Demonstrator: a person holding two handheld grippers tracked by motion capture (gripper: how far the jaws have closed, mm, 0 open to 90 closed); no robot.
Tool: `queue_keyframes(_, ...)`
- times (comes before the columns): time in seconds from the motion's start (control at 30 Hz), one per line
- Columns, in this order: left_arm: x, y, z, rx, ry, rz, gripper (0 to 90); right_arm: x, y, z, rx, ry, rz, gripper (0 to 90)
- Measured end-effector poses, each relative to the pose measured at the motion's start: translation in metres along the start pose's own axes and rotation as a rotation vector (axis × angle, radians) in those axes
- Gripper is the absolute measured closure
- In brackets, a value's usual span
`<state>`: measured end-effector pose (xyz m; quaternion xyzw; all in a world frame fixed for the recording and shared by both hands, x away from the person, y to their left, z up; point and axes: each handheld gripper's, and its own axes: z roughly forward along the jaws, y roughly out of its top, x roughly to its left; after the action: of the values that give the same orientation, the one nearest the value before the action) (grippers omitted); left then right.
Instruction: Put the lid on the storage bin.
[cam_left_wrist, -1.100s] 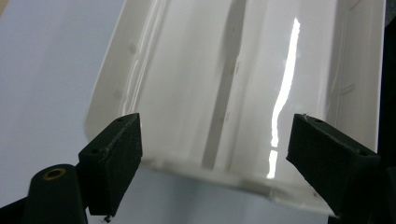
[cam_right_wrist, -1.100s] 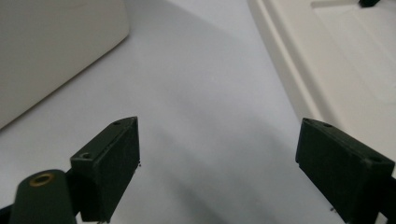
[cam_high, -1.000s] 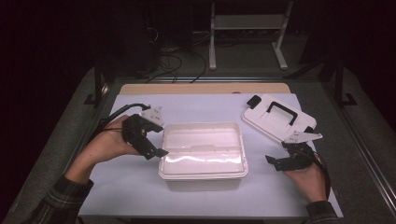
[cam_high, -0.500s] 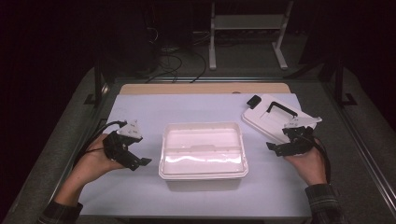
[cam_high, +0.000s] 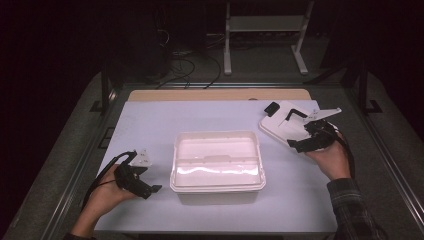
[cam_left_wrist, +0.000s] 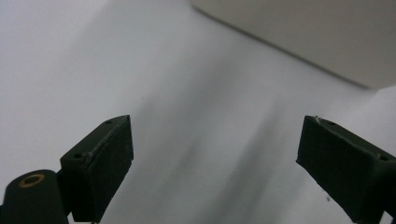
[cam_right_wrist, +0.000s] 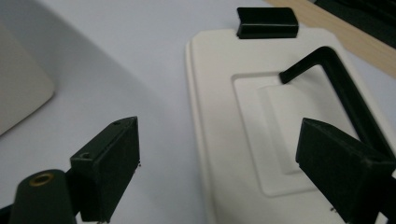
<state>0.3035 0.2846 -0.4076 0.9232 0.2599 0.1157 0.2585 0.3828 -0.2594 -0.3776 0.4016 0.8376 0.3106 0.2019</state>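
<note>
Lid (cam_high: 286, 123) is lying flat on the white table cover (cam_high: 150, 120) at the far right, white with a black handle (cam_right_wrist: 336, 74) on top and a black clip (cam_right_wrist: 267, 22) at its far end. Right gripper (cam_high: 302, 145) is hovering over its near edge with the jaws spread wide, nothing between them; in the right gripper view the lid's rim sits between the 2 jaws. White container (cam_high: 218, 160) sits open in the middle of the table, well apart from the lid. Left gripper (cam_high: 147, 189) is down at the near left, just beside the container, jaws also spread and holding nothing.
</note>
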Motion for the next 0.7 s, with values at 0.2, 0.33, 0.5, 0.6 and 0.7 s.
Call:
queue_keyframes(0.2,0.0,-0.018,0.011,0.007,-0.009,-0.023,7.5,-0.017,0.015,0.008,0.035,-0.016,-0.015,13.0)
queue_keyframes(0.33,0.001,-0.027,0.015,0.002,-0.007,-0.035,4.6,-0.029,0.024,0.015,0.059,-0.024,-0.024,13.4)
queue_keyframes(0.5,0.002,-0.038,0.015,-0.058,-0.022,-0.056,2.4,-0.047,0.035,0.024,0.104,-0.014,-0.032,13.7)
queue_keyframes(0.6,0.003,-0.043,0.016,-0.096,-0.037,-0.077,2.3,-0.059,0.038,0.031,0.125,0.005,-0.025,13.7)
queue_keyframes(0.7,0.003,-0.048,0.016,-0.136,-0.039,-0.077,2.1,-0.07,0.041,0.037,0.145,0.022,-0.01,14.1)
